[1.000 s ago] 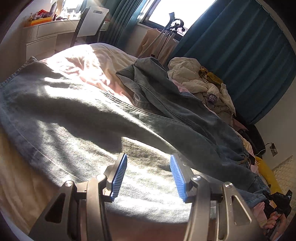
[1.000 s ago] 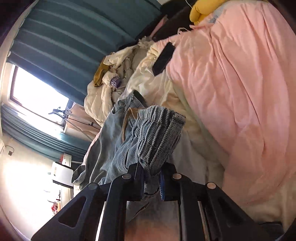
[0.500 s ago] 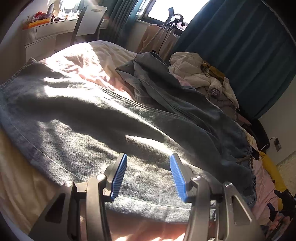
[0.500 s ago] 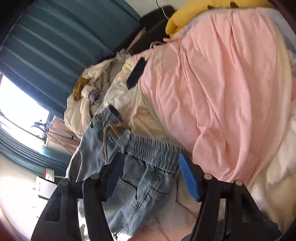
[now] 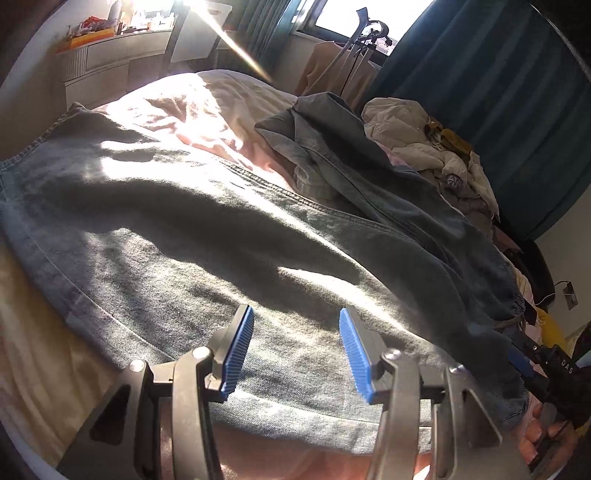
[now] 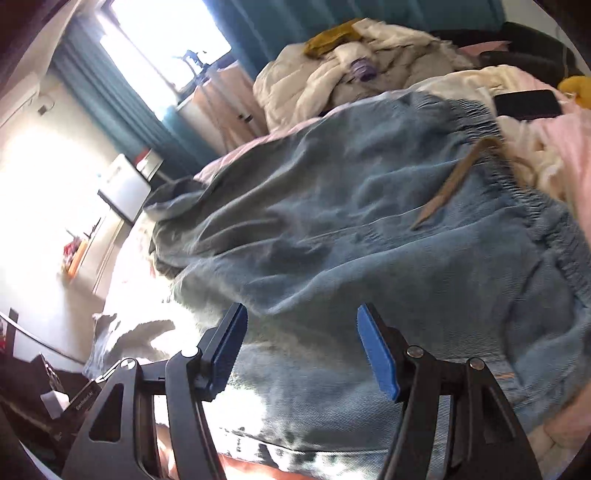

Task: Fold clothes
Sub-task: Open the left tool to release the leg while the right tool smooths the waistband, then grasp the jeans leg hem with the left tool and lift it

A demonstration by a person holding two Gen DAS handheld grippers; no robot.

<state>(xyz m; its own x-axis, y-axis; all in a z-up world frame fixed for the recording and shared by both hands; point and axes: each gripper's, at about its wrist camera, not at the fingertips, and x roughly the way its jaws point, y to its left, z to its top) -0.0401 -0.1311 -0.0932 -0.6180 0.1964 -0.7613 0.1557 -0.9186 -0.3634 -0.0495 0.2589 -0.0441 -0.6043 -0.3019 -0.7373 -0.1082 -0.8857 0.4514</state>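
In the left wrist view, the left gripper (image 5: 295,347) hangs with its jaws apart and empty over the jeans (image 5: 184,236), which lie spread across the bed (image 5: 192,96); glare washes out the bed's far end, and the right gripper (image 5: 532,365) is cut off at the frame's edge. In the right wrist view, the right gripper (image 6: 301,343) stands parted and empty over the jeans' (image 6: 369,229) elastic waistband (image 6: 517,184), motion-blurred; a heap of clothes (image 6: 369,70) lies beyond.

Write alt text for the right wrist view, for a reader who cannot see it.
The right hand-held gripper, blue pads apart and holding nothing, hovers over light blue jeans spread on a bed, their elastic waistband and a tan drawstring to the right. Behind lie a heap of pale clothes, teal curtains and a bright window.
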